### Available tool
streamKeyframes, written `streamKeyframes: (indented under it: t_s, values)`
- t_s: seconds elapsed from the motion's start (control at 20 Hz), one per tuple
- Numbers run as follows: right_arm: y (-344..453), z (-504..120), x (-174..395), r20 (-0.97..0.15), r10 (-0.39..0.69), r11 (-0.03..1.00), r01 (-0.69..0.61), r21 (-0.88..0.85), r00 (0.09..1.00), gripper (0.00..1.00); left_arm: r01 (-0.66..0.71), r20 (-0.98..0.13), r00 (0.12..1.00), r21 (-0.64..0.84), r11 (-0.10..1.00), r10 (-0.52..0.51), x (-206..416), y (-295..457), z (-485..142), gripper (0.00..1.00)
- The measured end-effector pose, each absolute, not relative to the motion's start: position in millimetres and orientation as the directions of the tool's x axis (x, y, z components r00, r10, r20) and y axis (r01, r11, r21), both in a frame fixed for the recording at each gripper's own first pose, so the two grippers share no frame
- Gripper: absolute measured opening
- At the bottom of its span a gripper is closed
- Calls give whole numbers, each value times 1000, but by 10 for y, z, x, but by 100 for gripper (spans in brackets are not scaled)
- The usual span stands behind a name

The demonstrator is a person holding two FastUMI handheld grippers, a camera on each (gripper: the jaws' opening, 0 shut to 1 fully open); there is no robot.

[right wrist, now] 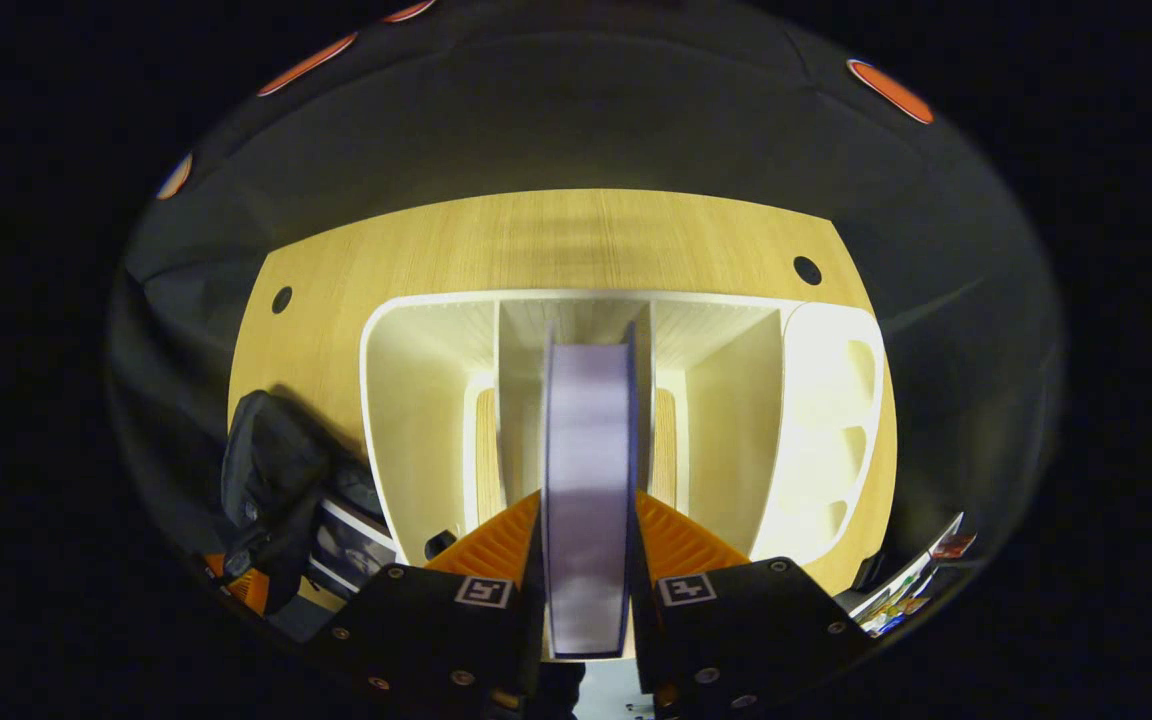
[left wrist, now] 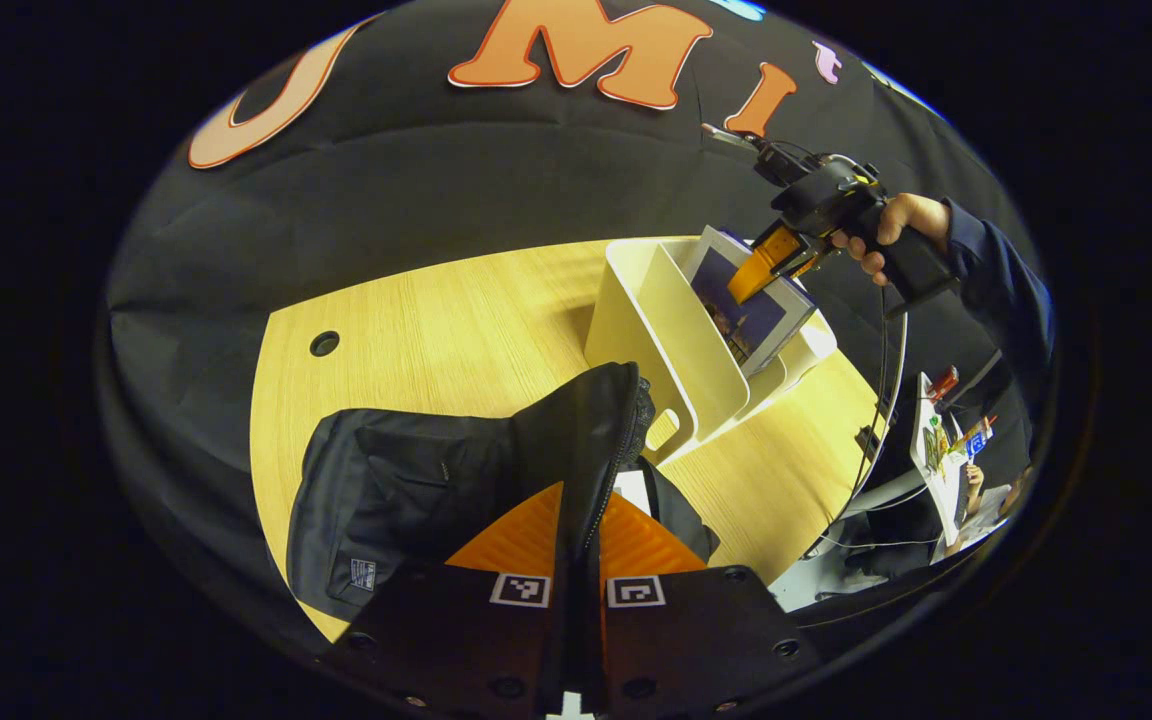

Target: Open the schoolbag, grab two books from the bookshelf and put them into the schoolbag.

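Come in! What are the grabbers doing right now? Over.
Left hand-held gripper shut on black fabric schoolbag flap. Right hand-held gripper shut on purple-edged book in white plastic bookshelf. Nothing blocking.

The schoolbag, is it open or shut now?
Open. The left gripper pinches the schoolbag flap upright, and in the right gripper view a book already shows inside its mouth.

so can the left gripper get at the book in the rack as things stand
Probably not. The left gripper is shut on the schoolbag's opening edge, so it's occupied, and the right gripper is already shut on the book in the white bookshelf.
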State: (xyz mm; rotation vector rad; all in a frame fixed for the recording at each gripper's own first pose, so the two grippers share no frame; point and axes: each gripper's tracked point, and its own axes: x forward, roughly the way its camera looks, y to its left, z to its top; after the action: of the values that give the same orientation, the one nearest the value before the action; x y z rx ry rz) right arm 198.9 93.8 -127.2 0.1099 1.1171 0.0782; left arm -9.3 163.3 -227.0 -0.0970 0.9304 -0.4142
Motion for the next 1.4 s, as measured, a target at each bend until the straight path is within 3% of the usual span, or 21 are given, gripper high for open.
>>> streamKeyframes:
  t_s: [0.5,0.9,1.4]
  values:
    - [763,-994,1258,-849,214,970,2,245,483,35,331,-759,512,-257,908,-401,-97,1593,-2310,7]
    - [559,-1034,515,-790,289,914,91,396,541,33,353,-771,494,-245,903,-402,-94,1545,-2305,7]
    - [754,-1407,-233,-685,438,734,208,646,582,32,380,-784,477,-224,897,-398,-90,1478,-2287,7]
